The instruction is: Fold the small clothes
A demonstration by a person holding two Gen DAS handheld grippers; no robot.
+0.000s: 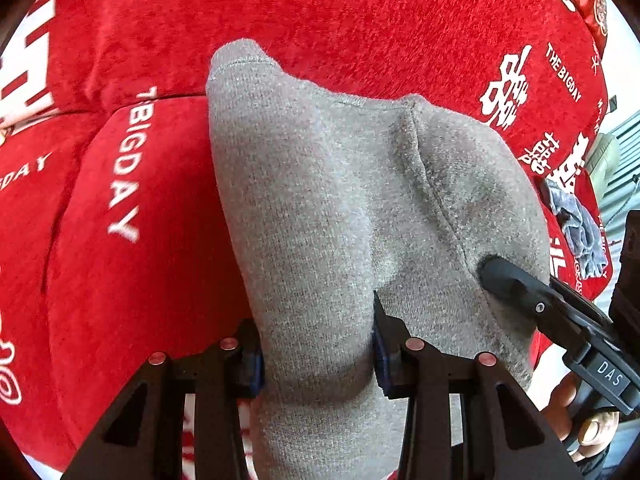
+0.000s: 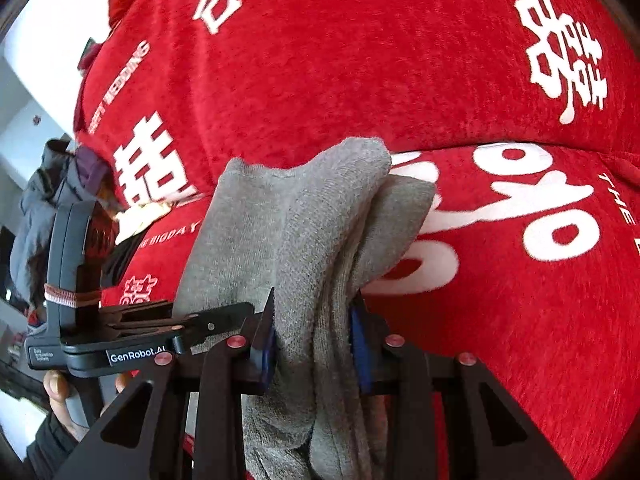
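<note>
A grey knit sock hangs between both grippers above a red cloth with white lettering. My left gripper is shut on one end of the sock. My right gripper is shut on the other end, where the grey sock is bunched in folds between its blue pads. The right gripper's finger presses into the sock at the right of the left wrist view. The left gripper shows at the left of the right wrist view, touching the sock.
The red cloth covers the surface under the sock and has a seam or fold across it. A crumpled grey garment lies at the cloth's right edge. Dark clothes hang at the far left.
</note>
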